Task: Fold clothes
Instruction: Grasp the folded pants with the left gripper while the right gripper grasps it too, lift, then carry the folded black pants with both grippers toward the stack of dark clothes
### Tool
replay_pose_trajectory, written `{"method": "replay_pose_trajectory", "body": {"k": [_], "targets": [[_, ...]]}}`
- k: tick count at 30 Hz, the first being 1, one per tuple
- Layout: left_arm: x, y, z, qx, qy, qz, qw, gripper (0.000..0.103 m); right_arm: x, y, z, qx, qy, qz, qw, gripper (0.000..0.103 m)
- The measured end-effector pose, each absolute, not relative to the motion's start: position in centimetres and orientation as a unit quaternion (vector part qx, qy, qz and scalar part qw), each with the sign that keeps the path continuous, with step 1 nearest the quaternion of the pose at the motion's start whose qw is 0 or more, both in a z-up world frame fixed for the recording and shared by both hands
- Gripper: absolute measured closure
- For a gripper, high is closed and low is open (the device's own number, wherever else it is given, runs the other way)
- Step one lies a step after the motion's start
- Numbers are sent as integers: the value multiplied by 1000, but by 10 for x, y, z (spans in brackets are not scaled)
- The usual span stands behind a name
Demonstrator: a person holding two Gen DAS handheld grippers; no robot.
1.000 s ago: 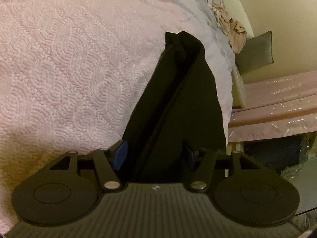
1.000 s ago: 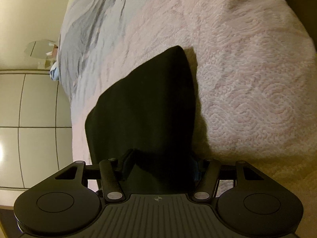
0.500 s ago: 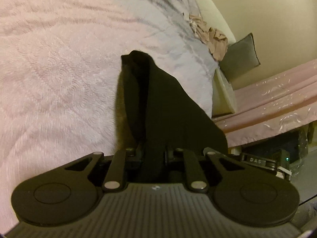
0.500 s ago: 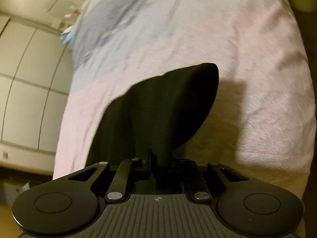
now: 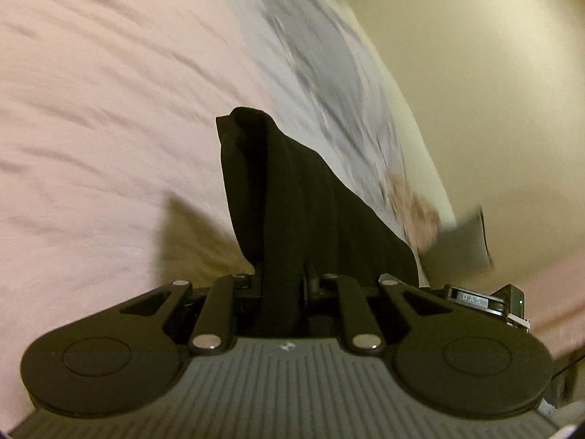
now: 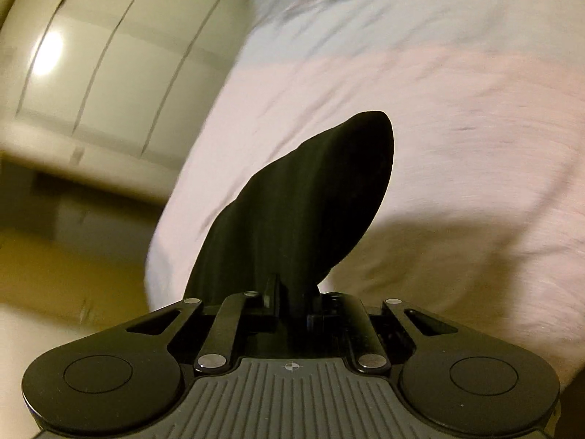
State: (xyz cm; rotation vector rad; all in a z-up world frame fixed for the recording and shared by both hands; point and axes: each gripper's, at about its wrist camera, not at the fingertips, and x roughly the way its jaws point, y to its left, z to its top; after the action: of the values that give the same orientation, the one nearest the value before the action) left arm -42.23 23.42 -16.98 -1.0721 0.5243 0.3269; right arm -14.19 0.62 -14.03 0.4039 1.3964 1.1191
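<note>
We count one black cloth garment (image 5: 292, 197), centre frame in both views | two grippers: left black two-finger gripper (image 5: 283, 287) clamped tight on its edge | right black two-finger gripper (image 6: 292, 301) likewise pinched shut on it | one blurred pink quilted bedspread (image 5: 91, 109) behind, upper left | one small black device (image 5: 482, 300) at right.
</note>
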Motion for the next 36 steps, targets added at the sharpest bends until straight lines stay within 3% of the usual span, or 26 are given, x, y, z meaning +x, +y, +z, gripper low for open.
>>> {"method": "replay_pose_trajectory", "body": {"k": [10, 16, 22, 31, 33, 34, 35, 36], "targets": [[-630, 167, -93, -508, 64, 373, 774, 91, -256, 148, -75, 68, 612, 659, 432, 92], [-760, 163, -74, -497, 12, 449, 742, 91, -379, 220, -61, 27, 608, 713, 349, 92], [-868, 193, -60, -483, -1, 486, 728, 91, -497, 278, -74, 27, 636, 707, 308, 92], [-941, 257, -97, -485, 15, 486, 727, 90, -597, 342, -98, 19, 632, 707, 315, 92], [-957, 272, -106, -487, 19, 486, 726, 83, -609, 352, -120, -6, 634, 693, 344, 89], [-962, 282, -126, -509, 28, 491, 707, 75, -616, 356, -131, -18, 635, 684, 358, 73], [-967, 287, -143, -533, 40, 497, 684, 74, -618, 362, -147, -34, 644, 660, 385, 62], [-972, 292, -159, -556, 51, 502, 661, 75, -617, 362, -161, -44, 649, 636, 415, 61]]}}
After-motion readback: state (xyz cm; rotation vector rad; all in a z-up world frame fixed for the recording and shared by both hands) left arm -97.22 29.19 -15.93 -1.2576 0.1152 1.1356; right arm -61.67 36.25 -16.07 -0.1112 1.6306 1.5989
